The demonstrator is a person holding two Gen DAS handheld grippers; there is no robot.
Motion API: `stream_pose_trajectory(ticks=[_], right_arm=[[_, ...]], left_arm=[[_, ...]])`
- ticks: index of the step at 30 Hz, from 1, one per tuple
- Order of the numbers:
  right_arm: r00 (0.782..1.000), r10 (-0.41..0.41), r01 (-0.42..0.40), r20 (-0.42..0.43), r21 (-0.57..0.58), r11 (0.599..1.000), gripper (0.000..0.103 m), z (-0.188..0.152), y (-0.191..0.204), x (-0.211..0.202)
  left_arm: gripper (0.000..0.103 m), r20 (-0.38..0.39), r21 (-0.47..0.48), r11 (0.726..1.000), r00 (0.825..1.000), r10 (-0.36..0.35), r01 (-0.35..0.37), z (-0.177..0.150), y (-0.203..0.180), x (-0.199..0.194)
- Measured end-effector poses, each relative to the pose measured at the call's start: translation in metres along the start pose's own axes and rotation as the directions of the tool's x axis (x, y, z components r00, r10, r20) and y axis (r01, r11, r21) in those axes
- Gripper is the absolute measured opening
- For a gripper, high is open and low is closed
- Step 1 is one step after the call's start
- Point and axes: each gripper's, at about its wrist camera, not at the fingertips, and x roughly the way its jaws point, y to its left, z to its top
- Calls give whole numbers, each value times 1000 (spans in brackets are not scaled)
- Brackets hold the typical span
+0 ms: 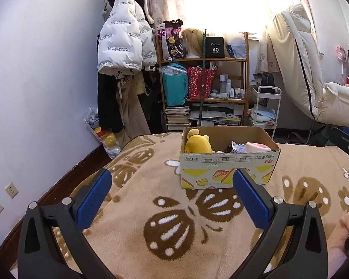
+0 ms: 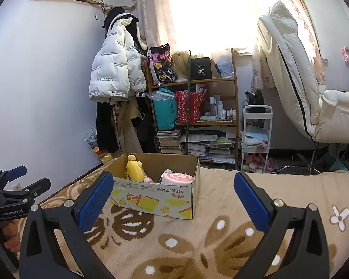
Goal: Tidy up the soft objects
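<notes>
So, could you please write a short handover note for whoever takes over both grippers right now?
Left gripper: jaws open, empty, held above the blanket, facing the cardboard box.
Right gripper: jaws open, empty, also facing the box.
In the box: yellow plush toy at its left end, pink swirl-roll plush to its right, and a few small items I cannot identify.
Done: those soft toys are boxed.
Left: no loose soft toy shows on the blanket in either view; look beyond the frames before stopping.

Window (image 1: 232, 4) daylight blows out to white glare. Room evenly lit, sharp. Strong fisheye bending, black corners.
</notes>
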Motion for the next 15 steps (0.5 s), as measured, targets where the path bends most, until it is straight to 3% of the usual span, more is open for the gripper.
stream_pose_trajectory(ticks=[15], right_arm=[[1000, -16, 16, -19, 7, 1000, 103, -5, -5, 9]], left_arm=[[102, -15, 1, 1000, 1000, 4, -4, -2, -1, 2]])
